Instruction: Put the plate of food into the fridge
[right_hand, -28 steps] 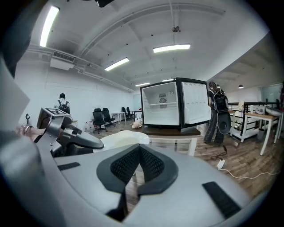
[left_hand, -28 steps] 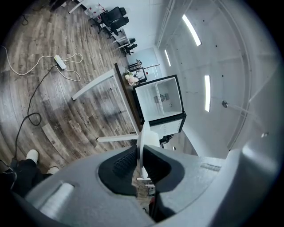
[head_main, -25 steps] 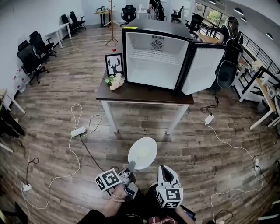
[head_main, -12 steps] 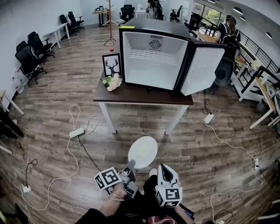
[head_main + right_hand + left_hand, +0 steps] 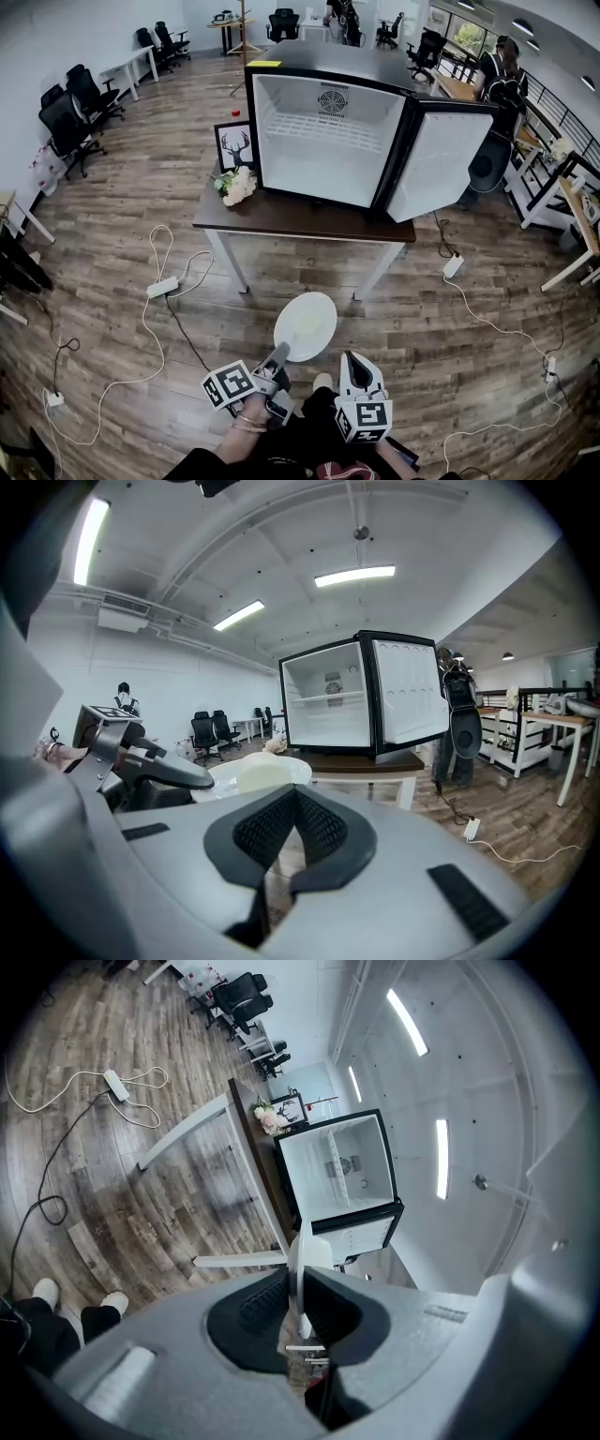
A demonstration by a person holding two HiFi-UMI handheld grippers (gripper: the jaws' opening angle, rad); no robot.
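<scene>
Well short of the open black mini fridge (image 5: 328, 141), facing its empty cavity, the left gripper (image 5: 279, 356) has its fingers clamped on the near rim of the round white plate of pale food (image 5: 307, 326). The right gripper (image 5: 354, 366), equally far from the fridge, has its fingers closed together on nothing.

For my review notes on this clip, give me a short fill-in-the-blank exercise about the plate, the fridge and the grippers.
The left gripper clamps the round white plate of food by its rim, while the right gripper holds ___. The black mini fridge on the dark wooden table has its door ___. Beside it stands a black-framed picture of a ___.
Missing words: nothing; open; deer.
</scene>
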